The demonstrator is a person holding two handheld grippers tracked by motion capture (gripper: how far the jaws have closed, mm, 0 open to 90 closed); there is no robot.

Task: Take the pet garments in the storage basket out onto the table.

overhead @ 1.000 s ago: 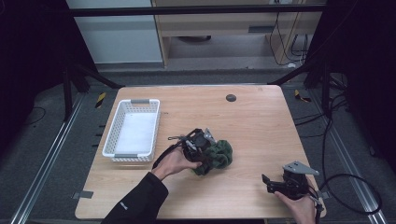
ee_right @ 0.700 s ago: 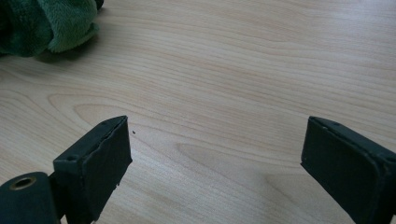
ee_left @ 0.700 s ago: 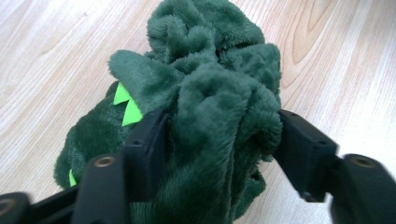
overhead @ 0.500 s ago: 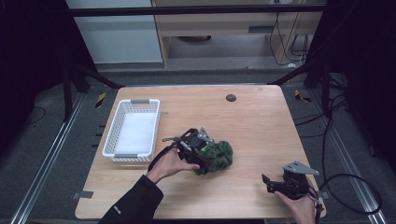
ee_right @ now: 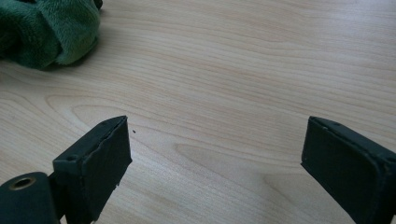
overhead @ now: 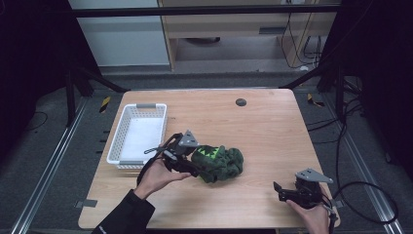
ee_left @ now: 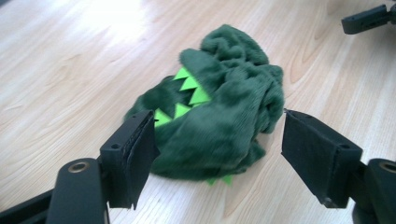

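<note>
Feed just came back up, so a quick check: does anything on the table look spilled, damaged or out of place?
Nothing stands out. The green plush toy lies crumpled mid-table, intact, between the open fingers of the left gripper. The white basket sits square near the table's left edge. The right gripper is open over bare wood.

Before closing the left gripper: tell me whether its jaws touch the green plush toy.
Cannot tell. In the left gripper view the open left gripper straddles the fuzzy green plush toy; one jaw overlaps it, the other shows a gap.

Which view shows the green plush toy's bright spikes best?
The left gripper view: the green plush toy sits close between the open left claw, spikes clear. The high view shows it small; the right gripper view catches one edge.
</note>
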